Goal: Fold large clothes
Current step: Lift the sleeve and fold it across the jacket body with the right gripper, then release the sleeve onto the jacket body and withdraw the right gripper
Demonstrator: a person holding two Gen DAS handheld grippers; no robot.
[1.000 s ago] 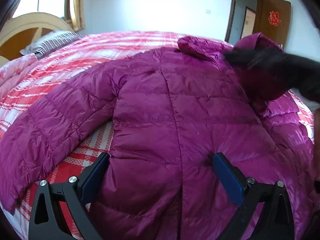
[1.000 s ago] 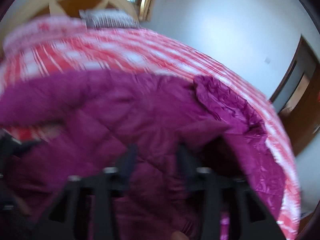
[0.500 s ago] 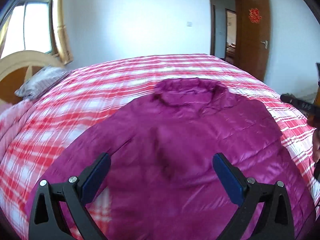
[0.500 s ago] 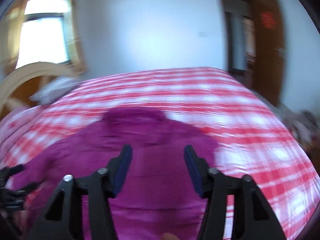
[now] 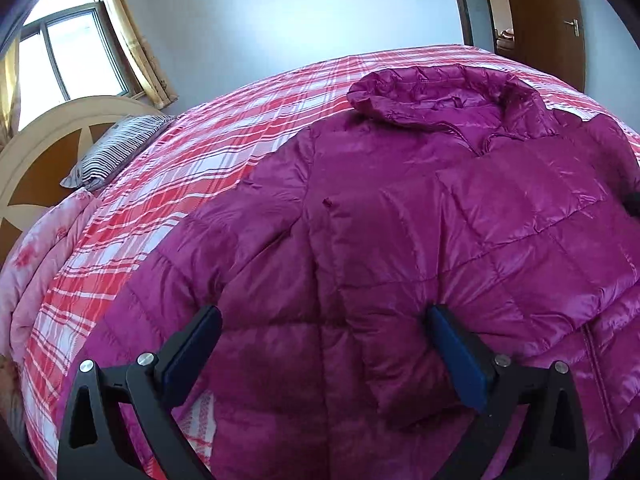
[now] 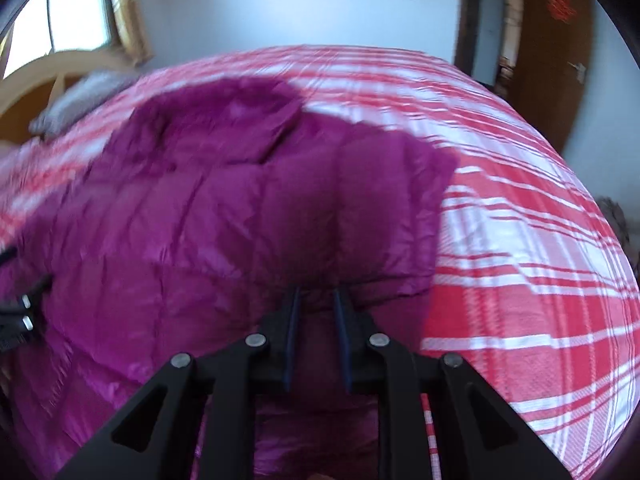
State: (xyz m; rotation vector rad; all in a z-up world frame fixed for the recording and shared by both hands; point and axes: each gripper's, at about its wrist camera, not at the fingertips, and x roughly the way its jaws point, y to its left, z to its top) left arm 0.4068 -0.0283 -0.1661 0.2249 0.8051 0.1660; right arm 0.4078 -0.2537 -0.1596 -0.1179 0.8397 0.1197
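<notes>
A magenta quilted puffer jacket (image 5: 400,220) lies front up on the bed, collar (image 5: 440,96) at the far end. Its left sleeve (image 5: 192,264) is spread out toward the near left. My left gripper (image 5: 322,314) hovers open over the jacket's lower left body, with nothing between its blue pads. In the blurred right wrist view the jacket (image 6: 200,220) fills the left, and a sleeve (image 6: 380,200) lies folded in along its right edge. My right gripper (image 6: 318,294) hangs at that sleeve's near edge. Its jaws are closing to a narrow gap, and I see no cloth pinched between them.
The bed carries a red and white plaid cover (image 5: 180,160). A striped pillow (image 5: 116,148) lies by the cream headboard (image 5: 40,152), with a pink quilt (image 5: 40,248) bunched on the left. A brown door (image 5: 540,20) stands open at the far right.
The right gripper has swung to the jacket's right edge and its jaws have narrowed from wide to nearly together. The left gripper has drifted left, still open.
</notes>
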